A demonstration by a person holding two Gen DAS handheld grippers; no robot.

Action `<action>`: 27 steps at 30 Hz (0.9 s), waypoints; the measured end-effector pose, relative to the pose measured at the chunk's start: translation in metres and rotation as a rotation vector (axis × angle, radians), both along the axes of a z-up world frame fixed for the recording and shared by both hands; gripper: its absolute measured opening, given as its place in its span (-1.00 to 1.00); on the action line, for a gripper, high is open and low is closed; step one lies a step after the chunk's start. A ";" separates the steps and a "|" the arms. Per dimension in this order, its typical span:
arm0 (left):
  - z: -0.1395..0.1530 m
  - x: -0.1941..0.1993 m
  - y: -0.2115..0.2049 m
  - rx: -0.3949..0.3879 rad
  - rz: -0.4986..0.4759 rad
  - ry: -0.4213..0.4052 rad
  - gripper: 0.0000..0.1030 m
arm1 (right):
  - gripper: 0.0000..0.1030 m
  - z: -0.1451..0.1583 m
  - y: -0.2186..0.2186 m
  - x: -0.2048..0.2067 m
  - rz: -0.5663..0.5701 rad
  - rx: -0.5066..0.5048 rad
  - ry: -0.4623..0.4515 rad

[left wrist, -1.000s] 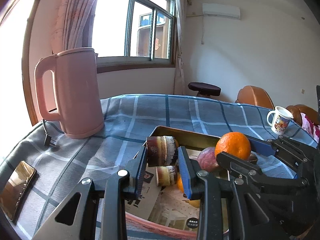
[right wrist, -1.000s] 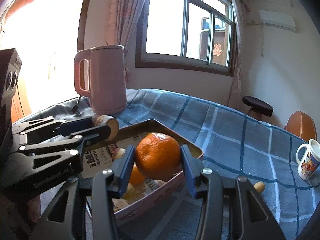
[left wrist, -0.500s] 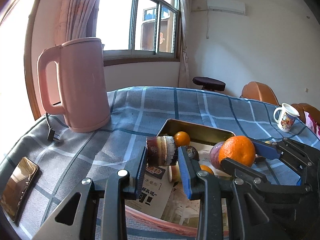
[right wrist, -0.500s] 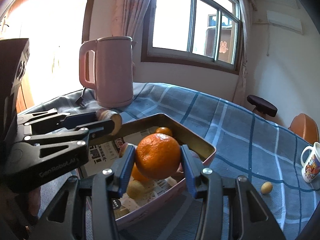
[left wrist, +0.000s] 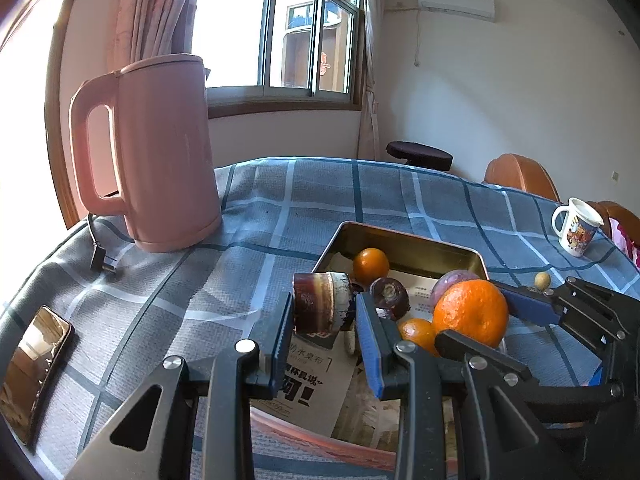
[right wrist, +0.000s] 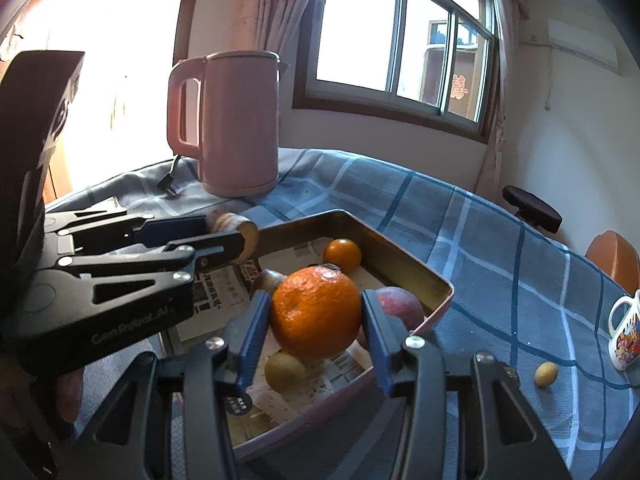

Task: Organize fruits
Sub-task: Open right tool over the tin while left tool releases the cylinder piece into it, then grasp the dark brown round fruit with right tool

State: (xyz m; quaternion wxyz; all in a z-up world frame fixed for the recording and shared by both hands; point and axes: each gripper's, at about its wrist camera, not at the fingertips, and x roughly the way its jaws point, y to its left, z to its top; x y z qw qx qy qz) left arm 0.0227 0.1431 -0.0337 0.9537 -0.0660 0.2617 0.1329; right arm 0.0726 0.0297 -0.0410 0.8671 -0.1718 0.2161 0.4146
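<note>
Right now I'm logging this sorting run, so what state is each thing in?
left claw: shut on the brown cut piece, held above the tray
right claw: shut on the big orange, held above the tray
tray: lidless, lined with newspaper, fruit inside
pink kettle: upright, lid shut, unplugged
mug: upright
phone: lying flat, screen dark

We look closely from each wrist along the fingers, facing the window; both views share the rectangular metal tray and the tall pink plastic kettle.

Tray apparently lower, more exposed.
</note>
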 end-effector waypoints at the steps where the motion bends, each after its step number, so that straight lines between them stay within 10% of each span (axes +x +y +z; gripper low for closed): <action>1: 0.000 0.000 0.000 -0.002 -0.001 0.003 -0.35 | -0.04 0.000 0.001 -0.001 0.001 -0.002 0.001; 14: -0.001 -0.001 0.002 -0.008 0.003 0.001 -0.32 | -0.02 -0.007 0.011 -0.002 0.030 -0.048 0.031; 20: 0.005 -0.008 0.001 -0.011 0.036 -0.045 0.36 | 0.32 0.000 -0.006 -0.007 0.016 0.000 0.000; 27: 0.015 -0.007 -0.019 -0.001 0.009 -0.084 0.43 | 0.47 0.012 -0.071 0.019 -0.144 0.013 -0.044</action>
